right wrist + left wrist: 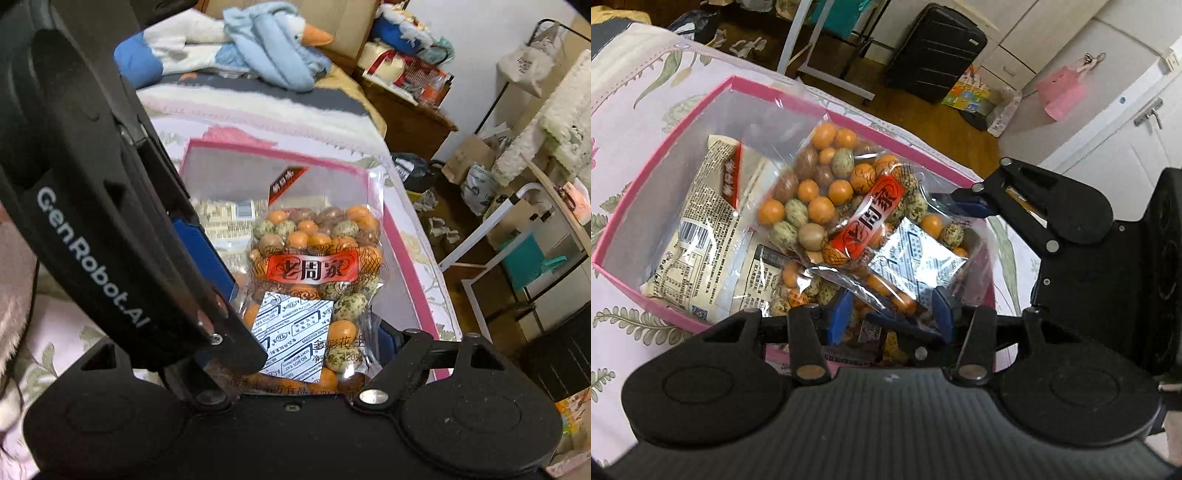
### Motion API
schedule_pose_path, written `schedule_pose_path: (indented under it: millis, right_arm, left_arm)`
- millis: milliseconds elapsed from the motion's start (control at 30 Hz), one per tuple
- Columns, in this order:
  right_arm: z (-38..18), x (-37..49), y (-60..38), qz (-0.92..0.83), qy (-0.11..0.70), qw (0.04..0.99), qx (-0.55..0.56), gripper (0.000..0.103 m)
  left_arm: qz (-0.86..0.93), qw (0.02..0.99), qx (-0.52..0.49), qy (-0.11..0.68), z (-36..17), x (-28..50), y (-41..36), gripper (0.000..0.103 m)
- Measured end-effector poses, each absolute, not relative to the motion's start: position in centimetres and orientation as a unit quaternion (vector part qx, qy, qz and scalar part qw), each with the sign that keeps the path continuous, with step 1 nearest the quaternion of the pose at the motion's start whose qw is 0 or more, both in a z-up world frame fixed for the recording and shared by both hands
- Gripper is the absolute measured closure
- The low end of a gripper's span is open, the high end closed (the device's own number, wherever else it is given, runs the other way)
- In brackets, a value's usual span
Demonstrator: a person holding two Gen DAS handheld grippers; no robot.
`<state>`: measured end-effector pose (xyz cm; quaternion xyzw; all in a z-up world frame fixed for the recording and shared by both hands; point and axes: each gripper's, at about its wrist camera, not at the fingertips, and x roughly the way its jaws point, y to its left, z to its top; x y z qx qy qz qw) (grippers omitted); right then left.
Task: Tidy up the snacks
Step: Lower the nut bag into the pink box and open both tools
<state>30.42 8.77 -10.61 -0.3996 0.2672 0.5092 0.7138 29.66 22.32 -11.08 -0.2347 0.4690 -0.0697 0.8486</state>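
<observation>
A clear bag of coloured coated peanuts (846, 206) with a red label lies tilted in a pink box (646, 155) on the bed; it also shows in the right wrist view (317, 258). A cream snack packet (713, 221) lies under it on the left. My left gripper (890, 314) is open, its blue pads (840, 312) either side of the bag's near end. My right gripper (295, 332) holds the bag's lower edge; its blue fingertip (971, 201) pinches the plastic at the box's right side.
The box (402, 258) sits on a floral bedspread (624, 92). A black suitcase (934, 51) and a white metal frame (827, 48) stand on the wooden floor beyond. A plush goose (240, 48) lies on the bed behind the box.
</observation>
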Motion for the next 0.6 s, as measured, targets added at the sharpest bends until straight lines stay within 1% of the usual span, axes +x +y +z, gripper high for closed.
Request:
schedule_pose_path:
  millis: [33,100,267,467,600]
  right_arm:
    - [-10.9,30.7,8.8,0.497,0.272,0.72,-0.4,0.011]
    - [-11.3,31.5,8.9,0.477,0.287,0.731,-0.394,0.01]
    - [-11.2,29.9,7.1,0.413,0.266,0.788,-0.371,0.01]
    - [-9.7,27.2,3.9,0.373,0.283,0.841,-0.271,0.01]
    - [-9.6,25.3,1.6,0.347,0.303,0.861,-0.213,0.01]
  left_arm:
    - [-0.061,0.852,-0.234,0.465,-11.3,29.8,22.3,0.055]
    - [-0.039,0.864,-0.216,0.452,-11.4,30.0,22.0,0.053]
    - [-0.041,0.864,-0.217,0.452,-11.6,29.8,21.8,0.053]
    - [-0.045,0.874,-0.21,0.437,-10.5,28.3,21.3,0.053]
    - [-0.055,0.871,-0.202,0.444,-9.4,26.8,20.4,0.053]
